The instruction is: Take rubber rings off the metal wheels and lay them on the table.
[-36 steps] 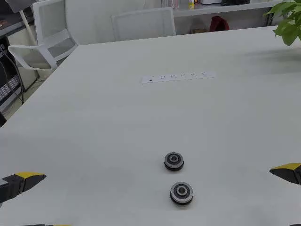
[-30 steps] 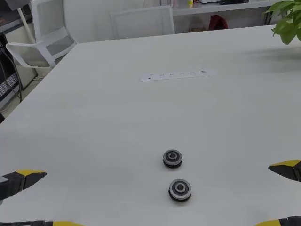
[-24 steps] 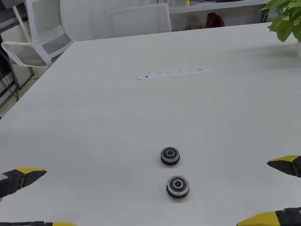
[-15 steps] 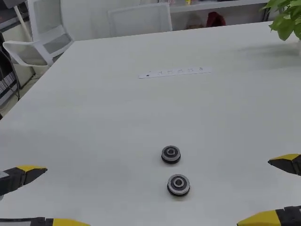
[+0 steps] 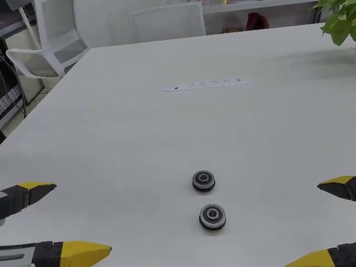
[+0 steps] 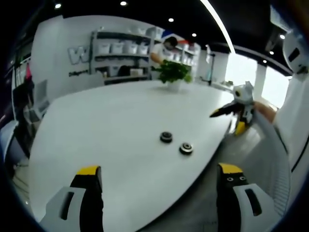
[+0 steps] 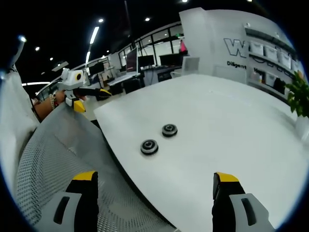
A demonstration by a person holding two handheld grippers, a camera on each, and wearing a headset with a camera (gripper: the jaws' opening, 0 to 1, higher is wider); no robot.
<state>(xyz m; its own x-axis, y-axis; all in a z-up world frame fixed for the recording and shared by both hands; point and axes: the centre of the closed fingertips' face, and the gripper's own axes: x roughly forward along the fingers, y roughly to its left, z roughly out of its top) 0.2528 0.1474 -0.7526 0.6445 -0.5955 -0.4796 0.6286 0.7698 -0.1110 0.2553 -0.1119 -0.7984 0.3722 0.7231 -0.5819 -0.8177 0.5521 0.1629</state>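
Two metal wheels with black rubber rings lie flat on the white table (image 5: pixel 167 139): a far wheel (image 5: pixel 203 181) and a near wheel (image 5: pixel 212 217). My left gripper (image 5: pixel 80 218) hovers open at the table's near left edge, well left of both wheels. At the near right, my right gripper (image 5: pixel 305 225) is open too, and it holds nothing. In the left gripper view the wheels (image 6: pixel 166 137) (image 6: pixel 186 148) sit ahead between the spread jaws, with the right gripper (image 6: pixel 236 104) beyond. The right gripper view has the wheels (image 7: pixel 169 129) (image 7: pixel 149 147) ahead and the left gripper (image 7: pixel 79 92) far off.
A white socket strip (image 5: pixel 206 84) lies flush in the table's middle. White chairs (image 5: pixel 167 22) (image 5: pixel 50 55) stand at the far side and far left. A green plant (image 5: pixel 339 22) sits at the far right corner. The near table edge runs below the wheels.
The head camera has shifted slightly. The left gripper's lower jaw has come further into the head view. Both wheels lie where they were.
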